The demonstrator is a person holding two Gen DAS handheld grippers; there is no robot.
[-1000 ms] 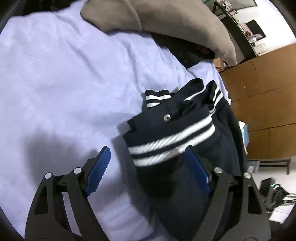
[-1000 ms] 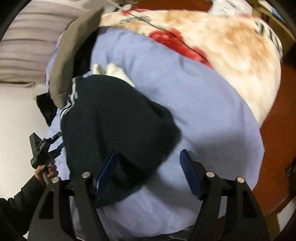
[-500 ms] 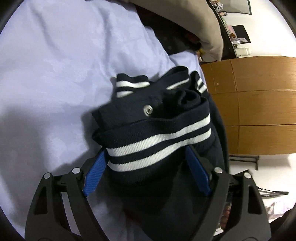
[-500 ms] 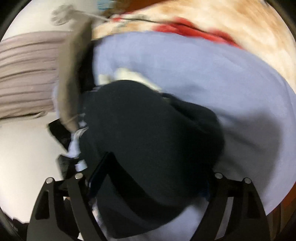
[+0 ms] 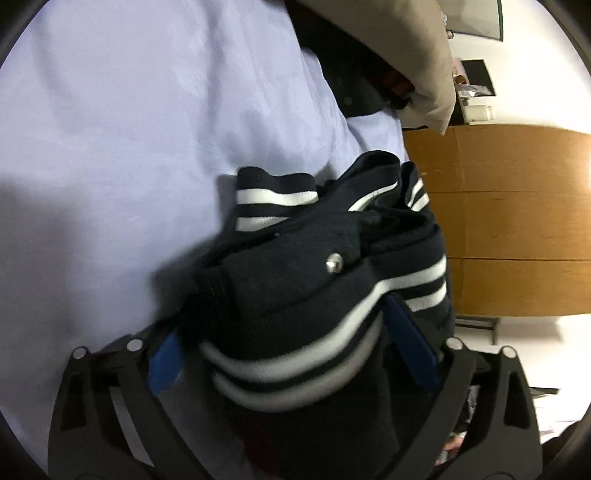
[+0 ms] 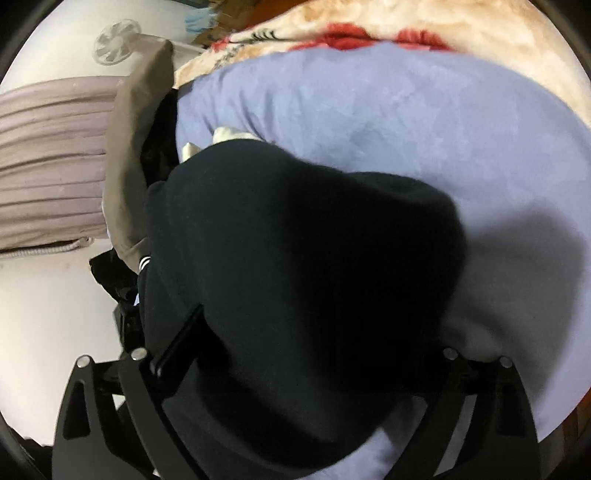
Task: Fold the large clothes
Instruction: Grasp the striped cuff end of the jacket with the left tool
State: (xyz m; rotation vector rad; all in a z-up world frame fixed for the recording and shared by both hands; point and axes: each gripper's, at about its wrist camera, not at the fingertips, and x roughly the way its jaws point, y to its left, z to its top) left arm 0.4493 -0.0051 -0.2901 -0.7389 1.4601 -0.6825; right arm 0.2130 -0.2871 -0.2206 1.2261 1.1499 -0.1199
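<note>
A folded navy jacket (image 5: pixel 280 266) with white-striped ribbed cuffs and hem and a silver snap lies bunched on the lavender bed sheet (image 5: pixel 129 129). My left gripper (image 5: pixel 288 332) straddles its striped end. Its jaws are opening, and the blue pads (image 5: pixel 410 343) stand on either side of the bundle without squeezing it. In the right wrist view the plain dark end of the jacket (image 6: pixel 303 240) fills the gap of my right gripper (image 6: pixel 317 325). Its jaws are opening too. The cloth leaves one pad (image 6: pixel 177 347) showing and covers the other.
A beige garment (image 5: pixel 406 44) and dark clothes (image 5: pixel 351 85) are piled at the far end of the bed. Wooden cabinets (image 5: pixel 517 221) stand past the bed's edge. A floral blanket (image 6: pixel 406 22), a grey curtain (image 6: pixel 48 158) and a fan (image 6: pixel 116 41) lie beyond.
Both grippers have dropped closer onto the jacket and spread their jaws wider. The bundle now reaches deep between the fingers of each, where before it lay ahead of them.
</note>
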